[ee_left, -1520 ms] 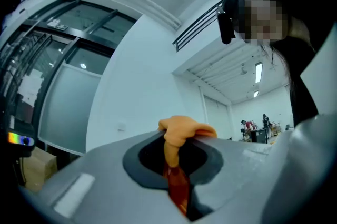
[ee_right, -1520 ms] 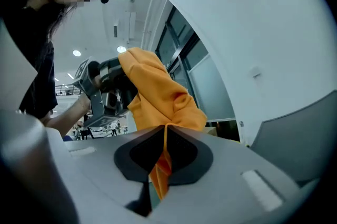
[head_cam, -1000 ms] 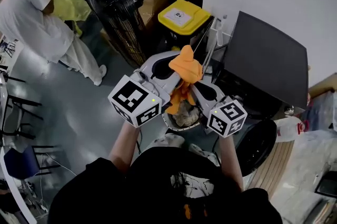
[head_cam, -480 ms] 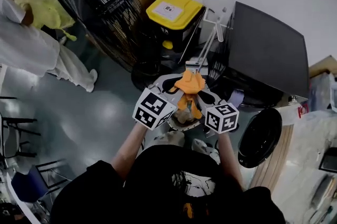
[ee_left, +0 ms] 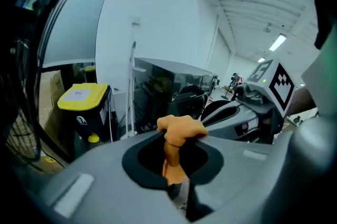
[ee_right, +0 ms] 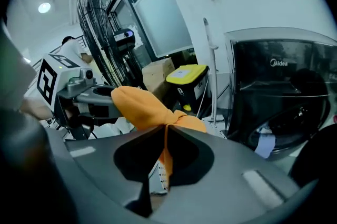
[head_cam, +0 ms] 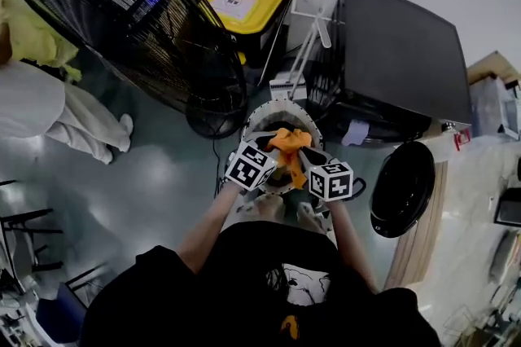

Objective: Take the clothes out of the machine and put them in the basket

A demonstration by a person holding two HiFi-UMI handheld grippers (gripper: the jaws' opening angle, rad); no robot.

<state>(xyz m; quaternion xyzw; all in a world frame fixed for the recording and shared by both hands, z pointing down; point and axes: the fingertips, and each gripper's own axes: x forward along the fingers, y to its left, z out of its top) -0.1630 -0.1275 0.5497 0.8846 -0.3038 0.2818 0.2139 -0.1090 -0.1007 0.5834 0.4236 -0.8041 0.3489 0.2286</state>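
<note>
Both grippers, left and right, pinched one orange cloth between closed jaws; only the head view showed the white basket below them.

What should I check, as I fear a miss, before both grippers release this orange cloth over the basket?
1. Left gripper shut on the crumpled orange cloth: ok.
2. Right gripper shut on the same cloth: ok.
3. Cloth over the round white basket: ok.
4. Cloth's lower end inside the rim: cannot tell.
5. Black washing machine emptied: not ok, a pale cloth lies at its opening.
</note>
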